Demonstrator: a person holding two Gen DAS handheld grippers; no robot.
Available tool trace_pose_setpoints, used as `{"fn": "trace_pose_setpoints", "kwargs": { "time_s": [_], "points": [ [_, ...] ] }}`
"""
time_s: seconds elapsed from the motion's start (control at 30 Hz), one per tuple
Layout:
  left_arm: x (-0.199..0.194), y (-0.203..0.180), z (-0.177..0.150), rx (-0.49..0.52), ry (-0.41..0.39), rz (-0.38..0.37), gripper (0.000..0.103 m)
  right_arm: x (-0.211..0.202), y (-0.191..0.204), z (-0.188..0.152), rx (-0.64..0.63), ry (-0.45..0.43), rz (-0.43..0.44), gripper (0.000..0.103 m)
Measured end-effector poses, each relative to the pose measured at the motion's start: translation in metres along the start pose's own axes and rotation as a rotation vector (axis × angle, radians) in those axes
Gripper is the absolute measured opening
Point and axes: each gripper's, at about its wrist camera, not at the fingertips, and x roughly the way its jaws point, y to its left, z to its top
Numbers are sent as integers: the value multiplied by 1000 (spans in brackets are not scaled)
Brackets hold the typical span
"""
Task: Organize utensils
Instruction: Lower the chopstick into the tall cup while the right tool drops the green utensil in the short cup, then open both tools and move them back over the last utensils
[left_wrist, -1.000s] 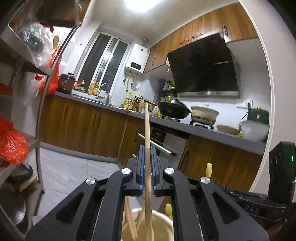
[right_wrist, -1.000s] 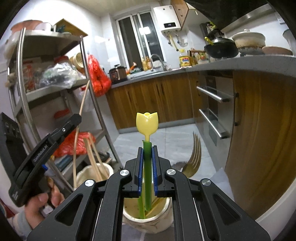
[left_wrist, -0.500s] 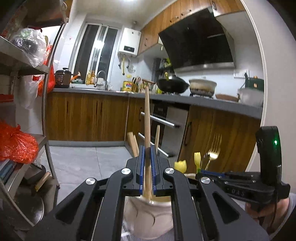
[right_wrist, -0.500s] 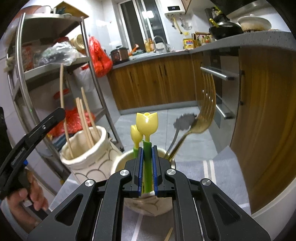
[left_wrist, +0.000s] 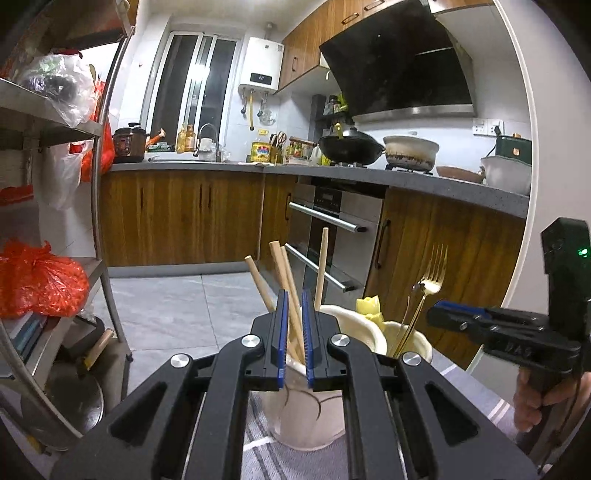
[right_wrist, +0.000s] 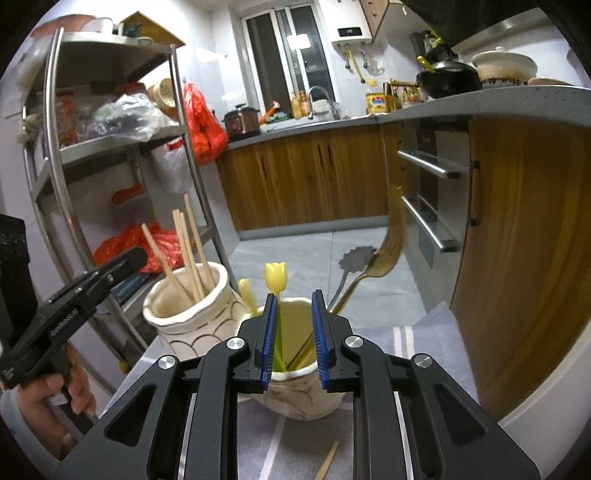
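Observation:
Two cream ceramic jars stand on a striped grey cloth (right_wrist: 424, 332). The chopstick jar (left_wrist: 306, 417) holds several wooden chopsticks (left_wrist: 286, 280). My left gripper (left_wrist: 294, 295) hovers at its rim with the pads almost together. A chopstick shows through the slit, standing loose in the jar. The other jar (right_wrist: 295, 398) holds a gold fork (right_wrist: 391, 236), a grey spoon (right_wrist: 356, 258) and a yellow tulip pick (right_wrist: 276, 277) with a green stem. My right gripper (right_wrist: 293, 295) is over it, its jaws opening. The stem stands between them near the left pad, and neither pad presses it.
A loose chopstick (right_wrist: 327, 461) lies on the cloth near the front. A metal shelf rack (right_wrist: 110, 147) with bags stands close on the left. A wooden counter cabinet (right_wrist: 517, 258) rises close on the right. A hand (right_wrist: 55, 402) holds the left gripper's handle.
The tall chopstick slid down out of the left gripper into its jar. The right jaws spread off the green stem. Both grippers came lower and closer to the jars.

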Motion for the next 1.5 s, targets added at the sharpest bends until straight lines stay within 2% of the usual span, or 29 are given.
{"fn": "trace_pose_setpoints", "kwargs": {
  "time_s": [0.07, 0.2, 0.27, 0.33, 0.37, 0.43, 0.5, 0.53, 0.63, 0.73, 0.93, 1.1, 1.5],
  "points": [
    [-2, 0, 1, 7, 28, 12, 7, -7, -3, -1, 3, -1, -6, 21],
    [-11, -7, 2, 50, 75, 18, 8, -23, -8, -5, 7, -3, -19, 30],
    [-17, -11, 2, 67, 90, 11, 17, -34, -11, -6, 8, -11, -31, 35],
    [-24, -13, 0, 69, 99, 0, 36, -43, -14, -8, 10, -14, -36, 42],
    [-27, -15, -1, 69, 99, -6, 38, -46, -15, -9, 8, -14, -40, 44],
    [-33, -18, -3, 70, 110, -14, 43, -53, -16, -11, 2, -17, -50, 58],
    [-40, -21, -6, 73, 116, -18, 61, -62, -16, -14, -10, -21, -57, 67],
    [-42, -22, -7, 74, 117, -20, 65, -64, -16, -15, -12, -21, -58, 76],
    [-51, -26, -11, 83, 125, -19, 84, -77, -18, -20, -17, -29, -63, 93],
    [-58, -28, -14, 79, 128, -11, 96, -87, -23, -24, -14, -31, -79, 96],
    [-63, -29, -25, 64, 178, -5, 97, -97, -33, -37, -12, -1, -131, 98],
    [-63, -31, -43, 72, 224, -10, 97, -91, -37, -53, -33, 72, -171, 98],
    [-54, -42, -89, 90, 343, -21, 97, -63, -38, -97, -44, 256, -193, 98]
  ]
}}
